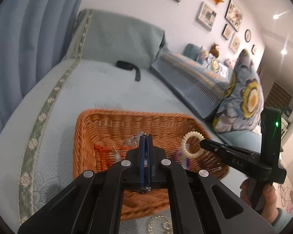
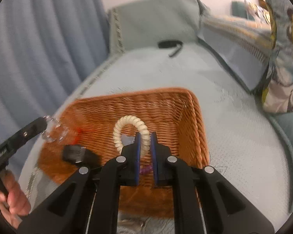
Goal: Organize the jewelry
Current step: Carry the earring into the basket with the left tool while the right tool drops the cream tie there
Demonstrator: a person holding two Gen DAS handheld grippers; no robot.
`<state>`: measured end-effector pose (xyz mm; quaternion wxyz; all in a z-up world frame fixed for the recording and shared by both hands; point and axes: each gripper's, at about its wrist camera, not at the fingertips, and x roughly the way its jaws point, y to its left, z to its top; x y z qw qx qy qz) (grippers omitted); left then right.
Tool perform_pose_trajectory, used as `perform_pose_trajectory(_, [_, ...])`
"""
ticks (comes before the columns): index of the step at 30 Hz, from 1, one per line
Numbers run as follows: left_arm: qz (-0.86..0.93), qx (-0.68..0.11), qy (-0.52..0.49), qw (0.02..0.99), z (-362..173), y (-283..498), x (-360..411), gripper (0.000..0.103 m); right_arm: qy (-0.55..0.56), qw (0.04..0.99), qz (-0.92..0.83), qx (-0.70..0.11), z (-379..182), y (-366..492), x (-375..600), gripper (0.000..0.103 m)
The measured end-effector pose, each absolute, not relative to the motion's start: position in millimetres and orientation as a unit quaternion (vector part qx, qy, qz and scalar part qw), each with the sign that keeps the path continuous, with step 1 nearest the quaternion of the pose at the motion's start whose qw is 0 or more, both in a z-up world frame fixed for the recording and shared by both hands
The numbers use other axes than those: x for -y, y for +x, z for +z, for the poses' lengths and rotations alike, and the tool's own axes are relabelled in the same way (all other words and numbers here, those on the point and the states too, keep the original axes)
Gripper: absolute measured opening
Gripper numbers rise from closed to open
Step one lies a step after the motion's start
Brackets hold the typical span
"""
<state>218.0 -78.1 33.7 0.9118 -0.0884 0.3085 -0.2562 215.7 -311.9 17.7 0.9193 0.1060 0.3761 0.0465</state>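
Pale blue-green quilted sofa seat [image 1: 91, 89] carries an orange wicker basket [image 1: 127, 120], with blue curtains on one side and a flowered cushion [image 1: 244, 97] on the other. Both tools hover over the basket. Right tool [image 2: 146, 136] is clamped on a cream spiral coil bracelet [image 2: 127, 120], a springy telephone-cord ring that arches up above its blue pads; from the left wrist view the same ring hangs at the tip of that tool over the basket's right wall. Left tool [image 1: 145, 136] is closed tight on a clear crystal bead bracelet [image 2: 52, 128], its glassy beads dangling over the basket's left edge. Down in the basket lie a red cord piece [image 1: 101, 152] and a purple beaded piece [image 2: 145, 169]. A black strap [image 1: 127, 66] rests farther back on the seat.
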Motion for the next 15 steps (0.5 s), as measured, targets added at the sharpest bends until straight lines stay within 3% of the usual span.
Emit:
perform_pose_trajectory(10, [-0.248, -0.343, -0.101, 0.901, 7, 231, 75, 0.003, 0.102, 0.910, 0.040, -0.400, 6, 220, 311, 0.009])
perform_pose_trajectory(12, [-0.255, -0.339, -0.106, 0.899, 10, 227, 71, 0.029, 0.109, 0.909, 0.043, -0.401, 7, 217, 313, 0.012])
perform_pose_trajectory(14, [-0.256, -0.329, -0.110, 0.902, 16, 218, 67, 0.044, 0.112, 0.909, 0.043, -0.399, 10, 211, 316, 0.022])
perform_pose_trajectory(15, [-0.259, -0.324, -0.113, 0.903, 20, 212, 64, 0.044, 0.114, 0.910, 0.045, -0.396, 13, 207, 317, 0.026])
